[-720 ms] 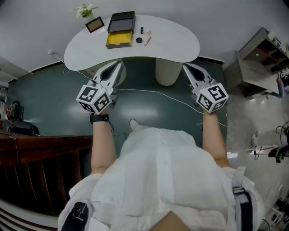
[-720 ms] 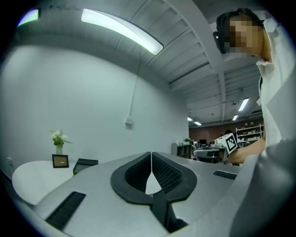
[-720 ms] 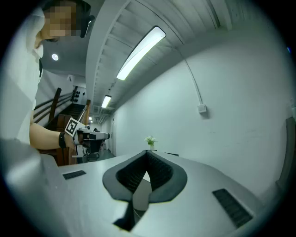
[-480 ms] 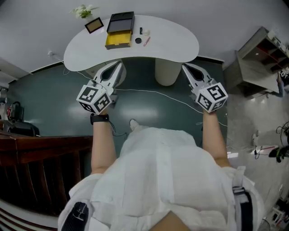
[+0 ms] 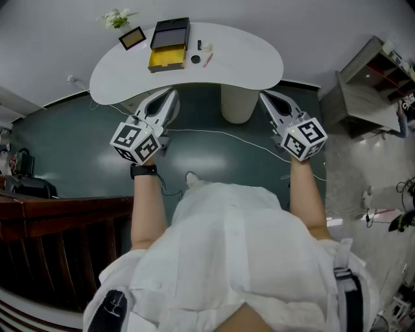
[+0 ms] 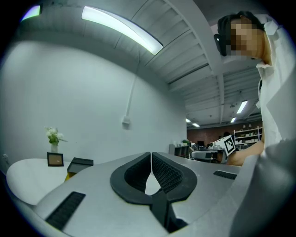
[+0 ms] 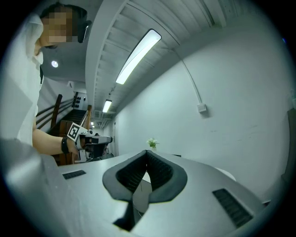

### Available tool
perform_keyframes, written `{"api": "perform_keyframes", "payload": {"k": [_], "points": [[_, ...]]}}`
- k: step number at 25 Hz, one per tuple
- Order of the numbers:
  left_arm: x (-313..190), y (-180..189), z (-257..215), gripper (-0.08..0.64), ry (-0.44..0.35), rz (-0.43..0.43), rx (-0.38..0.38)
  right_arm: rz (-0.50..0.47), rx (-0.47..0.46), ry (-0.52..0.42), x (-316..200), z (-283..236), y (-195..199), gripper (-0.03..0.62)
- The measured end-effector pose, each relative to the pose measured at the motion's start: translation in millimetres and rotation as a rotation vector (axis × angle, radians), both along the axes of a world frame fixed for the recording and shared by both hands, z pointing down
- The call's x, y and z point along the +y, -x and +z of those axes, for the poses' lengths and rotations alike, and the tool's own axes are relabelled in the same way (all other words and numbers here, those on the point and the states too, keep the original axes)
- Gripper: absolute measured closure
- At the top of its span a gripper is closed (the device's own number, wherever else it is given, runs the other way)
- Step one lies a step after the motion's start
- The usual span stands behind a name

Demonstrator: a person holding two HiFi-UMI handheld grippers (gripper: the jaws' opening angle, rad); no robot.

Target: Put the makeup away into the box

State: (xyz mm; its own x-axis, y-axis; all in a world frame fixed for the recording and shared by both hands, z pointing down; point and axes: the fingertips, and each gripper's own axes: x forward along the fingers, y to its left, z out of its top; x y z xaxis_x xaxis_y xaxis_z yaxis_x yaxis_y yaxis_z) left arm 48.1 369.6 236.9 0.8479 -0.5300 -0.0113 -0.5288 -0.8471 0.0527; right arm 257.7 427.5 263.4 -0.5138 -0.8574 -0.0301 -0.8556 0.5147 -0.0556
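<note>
**Makeup tidy-up: nothing packed yet, both grippers idling short of the bench**

**Progress**
- Bench [image 5: 253,61]: white, kidney-shaped, and carrying every item of the task at its far left end.
- Box [image 5: 168,44]: black with a yellow tray showing. It seems to be lying open near the bench's back edge. The tray looks empty, though it is too small in view to be sure.
- Makeup: three small pieces are lying loose just right of the box and outside it. They are a dark round pot [image 5: 195,59], a pinkish stick [image 5: 207,60] and a tiny pale item [image 5: 201,45].
- Left gripper [image 5: 173,92]: hanging level over the floor, well apart from the box, its jaws pressed together on nothing.
- Right gripper [image 5: 262,96]: hanging level at the bench's near edge, its jaws likewise meeting on nothing.
- Judgement: the job is only starting. All three pieces are waiting to go in, and the person is standing well back from them.

**Surface and room**
- Wall: plain and pale, running behind the bench, with strip lights glowing overhead in both gripper views.
- Floor [image 5: 65,139]: dark green under the bench, turning to pale grey at the right.
- Wooden railing [image 5: 58,233]: dark, standing at the left.
- Shelf unit [image 5: 369,81]: grey, standing at the right.
- Pedestal [image 5: 237,104]: round and white, holding up the bench.
- Cable [image 5: 220,134]: thin and white, trailing across the floor.
- Picture frame [image 5: 132,37] and small flower vase [image 5: 115,17]: sitting left of the box.
</note>
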Motion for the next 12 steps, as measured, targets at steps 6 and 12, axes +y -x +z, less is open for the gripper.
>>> {"api": "perform_keyframes", "payload": {"k": [6,12], "points": [[-4,2,4,0.541,0.008,-0.004,-0.008,-0.019,-0.016,0.024,-6,7,-2,0.581],[-25,10,16,0.541,0.041,-0.018,-0.014,-0.032,-0.01,0.065,-29,20,2,0.581]]}}
